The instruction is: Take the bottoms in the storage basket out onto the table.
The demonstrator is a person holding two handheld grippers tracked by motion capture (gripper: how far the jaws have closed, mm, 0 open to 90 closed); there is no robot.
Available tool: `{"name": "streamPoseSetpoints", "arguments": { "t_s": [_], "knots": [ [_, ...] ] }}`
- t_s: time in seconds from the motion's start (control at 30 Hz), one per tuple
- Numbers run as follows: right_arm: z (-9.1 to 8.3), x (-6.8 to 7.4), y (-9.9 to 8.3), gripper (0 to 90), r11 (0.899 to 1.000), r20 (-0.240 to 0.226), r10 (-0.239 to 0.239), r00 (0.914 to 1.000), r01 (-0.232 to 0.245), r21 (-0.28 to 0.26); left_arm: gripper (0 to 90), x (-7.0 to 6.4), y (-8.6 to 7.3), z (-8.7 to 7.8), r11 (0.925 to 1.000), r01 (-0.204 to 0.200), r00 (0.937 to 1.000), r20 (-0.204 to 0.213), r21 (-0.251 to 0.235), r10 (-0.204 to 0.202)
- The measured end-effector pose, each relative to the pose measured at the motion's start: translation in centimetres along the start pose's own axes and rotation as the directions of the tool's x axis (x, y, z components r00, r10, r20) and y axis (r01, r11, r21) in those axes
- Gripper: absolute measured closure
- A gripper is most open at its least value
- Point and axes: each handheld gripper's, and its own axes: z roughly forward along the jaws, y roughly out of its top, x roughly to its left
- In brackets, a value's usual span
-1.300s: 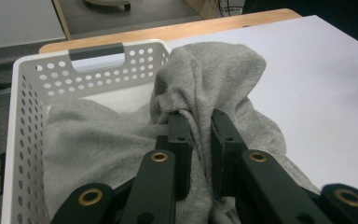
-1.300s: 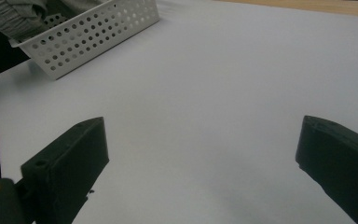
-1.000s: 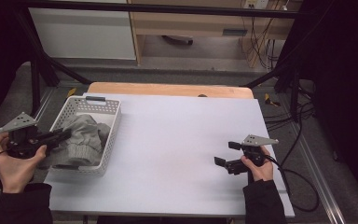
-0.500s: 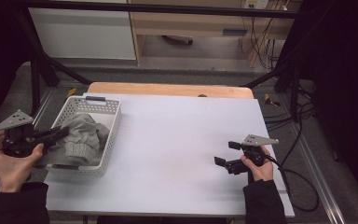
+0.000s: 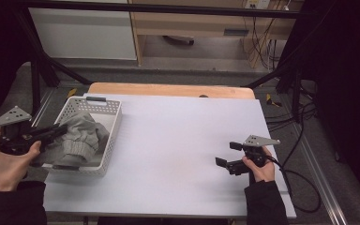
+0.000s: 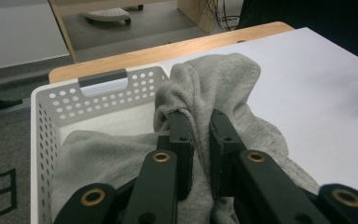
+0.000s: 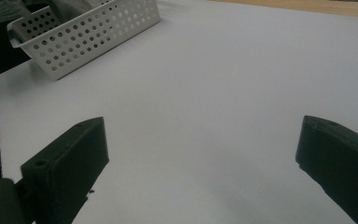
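A grey sweatshirt (image 5: 82, 136) lies bunched in a white perforated basket (image 5: 104, 106) at the table's left. My left gripper (image 5: 62, 128) is shut on a fold of that sweatshirt (image 6: 223, 88), and its jaws pinch a ribbed hem (image 6: 199, 140). The fabric drapes over the basket (image 6: 102, 84) and its right wall. At the table's right, my right gripper (image 5: 228, 154) hovers low over the white tabletop (image 5: 178, 140) and stands open, jaws wide apart (image 7: 200, 154) with nothing between them.
A wooden strip (image 5: 168, 89) edges the table's far side. Black frame posts (image 5: 37, 65) rise at the left and right. Cables (image 5: 304, 187) trail off the right side. In the right gripper view the basket (image 7: 84, 32) sits far off.
My left gripper has drawn back to the left, pulling the sweatshirt with it inside the basket. The right gripper has stayed where it was.
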Motion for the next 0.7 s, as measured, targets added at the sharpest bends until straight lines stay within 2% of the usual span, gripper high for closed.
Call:
{"name": "streamPoseSetpoints", "arguments": {
  "t_s": [0.7],
  "knots": [
    [0.0,0.0,0.0,2.7,1.000,-0.001,0.001,1.0000,-0.001,0.000,81.7,0.4,0.9,-1.4,0.9998,-0.009,0.9998,0.016,-0.019,0.009]
  ]
}}
